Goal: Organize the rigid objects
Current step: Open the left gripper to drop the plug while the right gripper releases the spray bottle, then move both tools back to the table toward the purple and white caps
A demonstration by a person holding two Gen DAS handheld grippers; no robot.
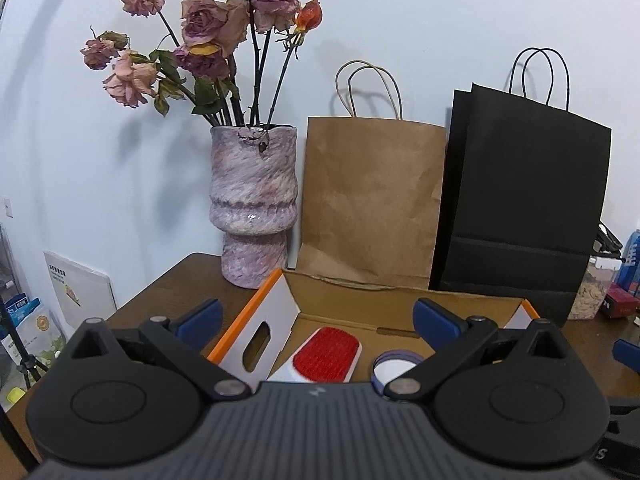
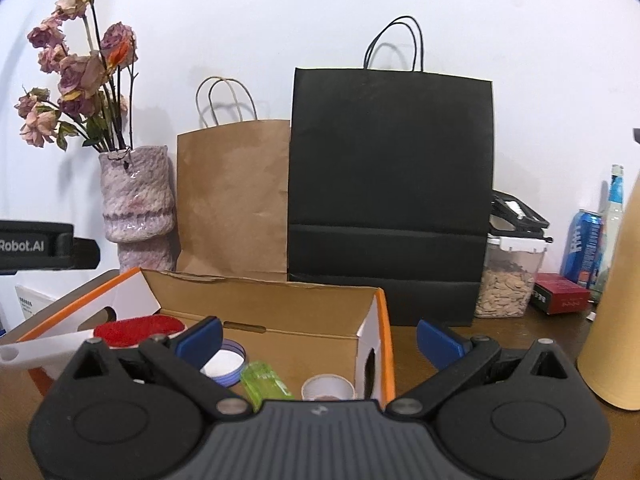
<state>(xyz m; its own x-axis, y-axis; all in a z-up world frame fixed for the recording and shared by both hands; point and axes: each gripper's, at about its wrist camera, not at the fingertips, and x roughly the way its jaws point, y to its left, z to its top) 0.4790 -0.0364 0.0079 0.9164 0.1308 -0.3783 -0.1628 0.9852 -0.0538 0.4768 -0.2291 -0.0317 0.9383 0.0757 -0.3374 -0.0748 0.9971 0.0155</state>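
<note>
An open cardboard box [image 1: 360, 304] with orange-edged white flaps sits on the brown table; it also shows in the right wrist view [image 2: 280, 300]. Inside lie a red-bristled white brush [image 1: 326, 354] [image 2: 136, 330], a purple-rimmed white lid [image 1: 394, 368] [image 2: 224, 362], a green translucent lighter [image 2: 264, 382] and a small tape roll [image 2: 328, 388]. My left gripper [image 1: 318, 316] is open and empty above the box's near side. My right gripper [image 2: 320, 338] is open and empty over the box's right end.
A pink vase of dried roses [image 1: 254, 204], a brown paper bag [image 1: 370, 200] and a black paper bag [image 2: 390, 192] stand behind the box. To the right are a seed container [image 2: 508, 280], a red box [image 2: 560, 298], a blue can [image 2: 584, 246] and a tan cylinder [image 2: 618, 312].
</note>
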